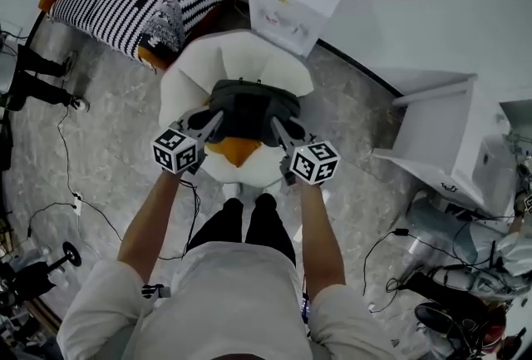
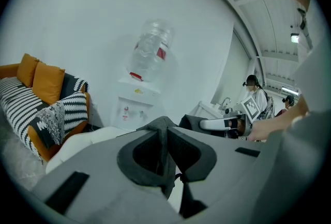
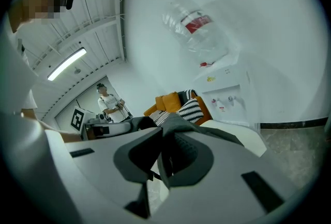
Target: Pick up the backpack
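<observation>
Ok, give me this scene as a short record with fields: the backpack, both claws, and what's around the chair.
item: dark grey backpack
left claw: shut on a fold of the backpack's fabric
right claw: shut on a fold of the backpack's fabric
below backpack: white chair with orange cushion
backpack touching the seat: cannot tell
behind chair: striped sofa, water dispenser
</observation>
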`<act>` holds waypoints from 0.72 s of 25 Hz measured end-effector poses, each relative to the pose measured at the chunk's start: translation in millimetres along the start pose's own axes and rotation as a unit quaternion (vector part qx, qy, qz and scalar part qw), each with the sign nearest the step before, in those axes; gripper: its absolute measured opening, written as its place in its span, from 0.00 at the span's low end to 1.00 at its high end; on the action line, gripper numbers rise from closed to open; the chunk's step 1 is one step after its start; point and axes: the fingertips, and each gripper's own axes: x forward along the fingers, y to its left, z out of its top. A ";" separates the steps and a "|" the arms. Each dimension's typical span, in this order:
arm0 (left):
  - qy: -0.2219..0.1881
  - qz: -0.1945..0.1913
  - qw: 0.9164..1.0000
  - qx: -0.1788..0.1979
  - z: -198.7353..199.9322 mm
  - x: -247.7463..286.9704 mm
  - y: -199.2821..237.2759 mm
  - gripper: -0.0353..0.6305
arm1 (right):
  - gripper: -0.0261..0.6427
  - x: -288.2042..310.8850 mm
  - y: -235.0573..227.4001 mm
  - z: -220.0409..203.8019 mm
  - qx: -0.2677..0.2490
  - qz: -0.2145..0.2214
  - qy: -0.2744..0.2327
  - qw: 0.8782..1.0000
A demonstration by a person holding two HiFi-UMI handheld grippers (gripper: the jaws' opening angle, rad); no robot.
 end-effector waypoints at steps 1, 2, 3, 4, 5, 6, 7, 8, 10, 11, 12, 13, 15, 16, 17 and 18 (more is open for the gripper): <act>-0.003 -0.002 1.000 0.003 5.5 -2.1 -2.8 0.10 | 0.09 -3.0 3.4 4.7 -0.002 0.000 -0.003 1.000; -0.007 -0.003 1.000 0.007 11.3 -4.2 -5.5 0.10 | 0.09 -5.5 6.7 9.6 -0.004 0.001 -0.007 1.000; -0.010 -0.004 1.000 0.010 16.9 -6.6 -8.3 0.10 | 0.09 -7.8 10.1 14.2 -0.005 0.002 -0.011 1.000; -0.013 -0.005 1.000 0.013 22.1 -9.3 -11.7 0.10 | 0.09 -10.7 13.7 18.5 -0.006 0.004 -0.014 1.000; -0.016 -0.006 1.000 0.015 27.2 -11.9 -15.6 0.10 | 0.09 -14.3 17.2 22.7 -0.008 0.005 -0.017 1.000; -0.020 -0.007 1.000 0.018 32.6 -14.2 -19.6 0.10 | 0.09 -17.9 20.5 27.4 -0.010 0.006 -0.020 1.000; -0.023 -0.009 0.999 0.020 38.2 -16.3 -23.5 0.10 | 0.09 -21.3 23.7 32.1 -0.012 0.007 -0.022 1.000; -0.027 -0.009 0.999 0.022 43.5 -18.6 -27.0 0.10 | 0.09 -24.4 26.9 36.6 -0.014 0.008 -0.024 1.000; -0.033 -0.009 0.999 0.025 51.8 -23.9 -33.0 0.10 | 0.09 -29.6 33.6 43.4 -0.017 0.011 -0.026 0.999; -0.036 -0.008 0.999 0.026 54.7 -26.5 -35.4 0.10 | 0.09 -31.8 36.8 45.4 -0.018 0.012 -0.026 0.999; -0.038 -0.008 0.999 0.027 57.5 -28.7 -37.1 0.10 | 0.09 -33.7 39.6 47.3 -0.020 0.013 -0.026 0.999; -0.041 -0.008 0.999 0.027 60.3 -30.0 -38.3 0.10 | 0.09 -35.2 41.6 49.4 -0.023 0.014 -0.026 0.999; -0.046 -0.009 0.999 0.028 65.1 -32.0 -40.8 0.10 | 0.09 -38.0 44.8 53.9 -0.029 0.015 -0.025 0.999; -0.047 -0.008 0.998 0.028 66.9 -33.9 -42.2 0.10 | 0.09 -39.2 46.9 55.8 -0.031 0.016 -0.025 0.999; -0.049 -0.008 0.998 0.028 69.2 -35.8 -43.7 0.10 | 0.09 -40.5 49.2 58.1 -0.033 0.017 -0.025 0.999; -0.051 -0.007 0.998 0.029 72.0 -37.5 -45.5 0.10 | 0.09 -42.2 51.5 61.0 -0.035 0.017 -0.026 0.999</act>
